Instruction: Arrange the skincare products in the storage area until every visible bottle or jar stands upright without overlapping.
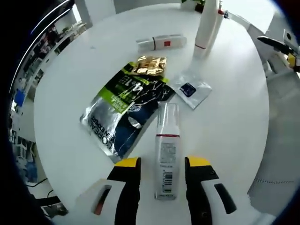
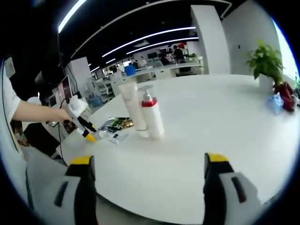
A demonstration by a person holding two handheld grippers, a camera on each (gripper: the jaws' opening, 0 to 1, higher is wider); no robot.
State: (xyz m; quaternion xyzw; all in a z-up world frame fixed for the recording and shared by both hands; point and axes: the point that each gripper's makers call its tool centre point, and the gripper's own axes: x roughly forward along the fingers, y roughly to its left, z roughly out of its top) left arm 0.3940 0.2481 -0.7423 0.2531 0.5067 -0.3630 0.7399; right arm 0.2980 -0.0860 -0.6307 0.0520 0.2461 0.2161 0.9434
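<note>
The left gripper [image 1: 163, 174] has its fingers spread around a bottle [image 1: 167, 152] lying on the counter [image 1: 234, 126], not gripping; the right gripper [image 2: 149, 178] hovers wide open, empty.

An open-plan office is indicated by long strips of ceiling lights [image 2: 140, 40] over rows of desks [image 2: 154, 70] with monitors and seated people in the background of the right gripper view. A large round white table [image 2: 225, 122] is set in the foreground, and a potted plant [image 2: 266, 63] is placed near its far edge.
</note>
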